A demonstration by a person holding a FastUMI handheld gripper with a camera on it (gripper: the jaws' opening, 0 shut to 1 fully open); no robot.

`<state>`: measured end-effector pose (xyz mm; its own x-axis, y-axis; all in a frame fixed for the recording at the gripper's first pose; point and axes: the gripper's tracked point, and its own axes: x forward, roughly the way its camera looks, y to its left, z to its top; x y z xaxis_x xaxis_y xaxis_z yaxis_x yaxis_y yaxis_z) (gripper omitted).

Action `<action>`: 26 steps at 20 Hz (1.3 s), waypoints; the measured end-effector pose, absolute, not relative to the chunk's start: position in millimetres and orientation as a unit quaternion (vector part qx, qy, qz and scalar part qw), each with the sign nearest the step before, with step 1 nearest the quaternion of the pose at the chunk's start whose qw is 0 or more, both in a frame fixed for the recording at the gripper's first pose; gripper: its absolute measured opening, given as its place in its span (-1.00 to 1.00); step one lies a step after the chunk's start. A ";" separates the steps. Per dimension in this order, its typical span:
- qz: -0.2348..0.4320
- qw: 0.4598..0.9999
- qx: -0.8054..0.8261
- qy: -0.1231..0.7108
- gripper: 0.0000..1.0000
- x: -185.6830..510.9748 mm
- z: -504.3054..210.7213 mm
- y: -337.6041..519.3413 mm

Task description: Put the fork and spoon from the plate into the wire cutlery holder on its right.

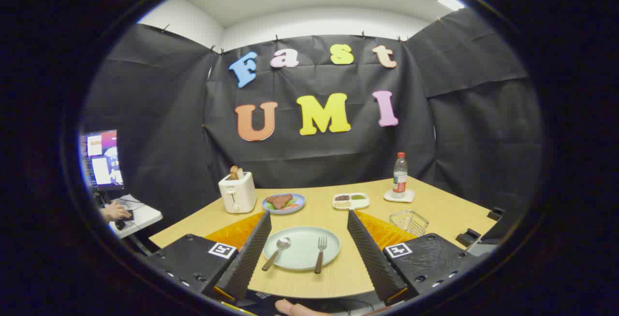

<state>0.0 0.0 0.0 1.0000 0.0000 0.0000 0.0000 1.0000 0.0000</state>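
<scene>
A pale green plate (pixel 302 258) lies on the wooden table between my two fingers. On it rest a spoon (pixel 277 251) on the left and a fork (pixel 320 253) on the right, both with wooden handles pointing toward me. The wire cutlery holder (pixel 409 222) stands on the table to the plate's right, just beyond my right finger. My gripper (pixel 307 220) is open, held back from the plate and above the table, with nothing between its fingers.
Farther back stand a white toaster (pixel 237 192) with bread in it, a blue plate of food (pixel 284 203), a small divided dish (pixel 351 201) and a bottle (pixel 399 174) on a coaster. A person's hand (pixel 114 212) works a mouse at a desk off to the left.
</scene>
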 end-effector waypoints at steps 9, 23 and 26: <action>-0.003 1.000 -0.024 0.001 0.92 -11.7 -7.2 -4.0; -0.010 0.999 -0.033 0.002 0.92 -9.7 22.5 2.2; -0.007 0.998 -0.047 0.052 0.92 7.8 11.3 6.9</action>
